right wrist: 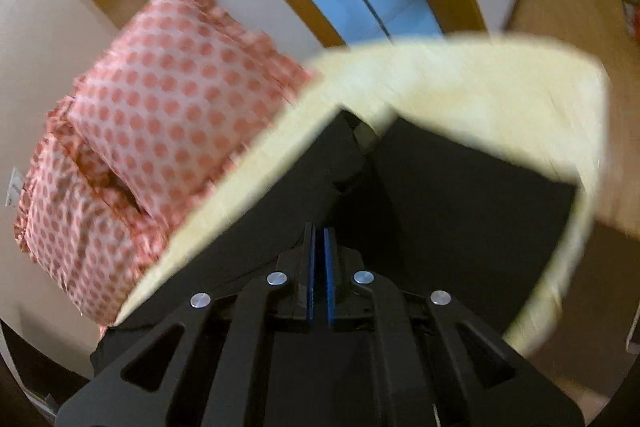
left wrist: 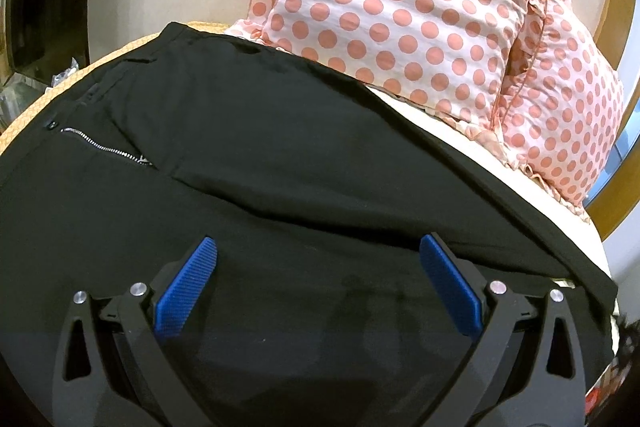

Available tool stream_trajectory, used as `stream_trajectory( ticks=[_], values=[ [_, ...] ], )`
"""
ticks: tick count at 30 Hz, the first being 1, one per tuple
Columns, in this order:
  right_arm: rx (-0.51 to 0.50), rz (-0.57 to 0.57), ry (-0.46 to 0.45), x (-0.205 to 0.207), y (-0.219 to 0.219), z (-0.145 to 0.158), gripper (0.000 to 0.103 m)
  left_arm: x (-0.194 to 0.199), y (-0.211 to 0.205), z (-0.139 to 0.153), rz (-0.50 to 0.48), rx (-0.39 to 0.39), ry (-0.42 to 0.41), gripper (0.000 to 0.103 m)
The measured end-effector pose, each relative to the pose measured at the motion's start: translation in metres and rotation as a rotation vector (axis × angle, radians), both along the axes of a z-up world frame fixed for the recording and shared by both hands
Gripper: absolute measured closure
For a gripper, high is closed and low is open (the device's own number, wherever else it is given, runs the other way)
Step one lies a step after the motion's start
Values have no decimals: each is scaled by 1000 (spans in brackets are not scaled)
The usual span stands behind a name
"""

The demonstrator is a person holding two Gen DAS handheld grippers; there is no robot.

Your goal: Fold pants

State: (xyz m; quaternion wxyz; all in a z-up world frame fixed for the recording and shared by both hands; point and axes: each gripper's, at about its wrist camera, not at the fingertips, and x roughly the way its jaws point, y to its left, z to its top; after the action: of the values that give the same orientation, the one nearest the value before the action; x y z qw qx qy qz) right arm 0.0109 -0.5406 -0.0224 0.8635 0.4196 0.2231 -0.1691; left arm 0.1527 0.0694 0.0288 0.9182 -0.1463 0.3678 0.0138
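Black cloth filled most of both views: the pants [left wrist: 280, 167] lay spread on a pale bed [left wrist: 500, 163], waist end toward the far left, with the zipper [left wrist: 104, 147] and a small button [left wrist: 52, 125] showing. A pillow [left wrist: 420, 27] with pink dots sat beyond them near the wall, its near edge apparently meeting the far edge of the cloth.

The left gripper [left wrist: 318, 279] hovered low over the pants with its blue pads [left wrist: 188, 291] spread wide and nothing between them. The right gripper [right wrist: 319, 267] had its pads pressed nearly together; the picture was blurred, and whether a fold of black cloth [right wrist: 460, 211] was pinched there could not be told, though cloth lay directly under and ahead of the tips.

Judged from this, the folding was at an early or middle stage. In the left view the cloth looked fairly smooth, with only a long crease running across it. In the right view two dark panels met at a seam, which might have been the two legs side by side or one layer laid over another; the blur left that unclear. No compact folded stack was visible, so the main folds seemingly remained to be made.
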Motion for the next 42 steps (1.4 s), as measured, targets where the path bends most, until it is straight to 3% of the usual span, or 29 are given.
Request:
stream_trajectory(
  ticks=[2, 5, 7, 9, 13, 16, 20, 24, 29, 34, 38, 42],
  values=[
    [78, 18, 29, 1, -3, -19, 99, 1, -2, 0, -2, 17, 8, 2],
    [139, 23, 3, -4, -7, -23, 92, -1, -6, 0, 4, 52, 5, 2],
    [171, 26, -12, -2, -10, -22, 69, -3, -6, 2, 11, 68, -6, 2],
    [193, 28, -46, -6, -11, -20, 60, -4, -7, 3, 22, 87, -12, 2],
    [208, 10, -74, -7, -11, -20, 59, -9, -8, 5, 4, 79, -48, 2],
    [231, -3, -103, -6, -11, -23, 59, -15, -5, 9, -6, 42, -91, 2],
    [206, -40, -70, 4, -9, -22, 64, -21, -3, 17, -8, 45, -137, 2],
    [170, -39, -25, 20, -11, -29, 100, -23, 0, 32, 10, 98, -171, 2],
    [384, 34, -278, -1, -35, -48, 100, -16, 16, 56, 33, 87, -201, 2],
    [549, 70, -500, -33, -54, -61, 100, 32, 33, 73, 60, 106, -112, 2],
    [559, 75, -483, -35, -55, -69, 100, 90, 40, 70, 62, 90, -8, 12],
    [533, 87, -474, -34, -56, -65, 100, 155, 53, 49, 93, 0, 119, 24]
  ],
)
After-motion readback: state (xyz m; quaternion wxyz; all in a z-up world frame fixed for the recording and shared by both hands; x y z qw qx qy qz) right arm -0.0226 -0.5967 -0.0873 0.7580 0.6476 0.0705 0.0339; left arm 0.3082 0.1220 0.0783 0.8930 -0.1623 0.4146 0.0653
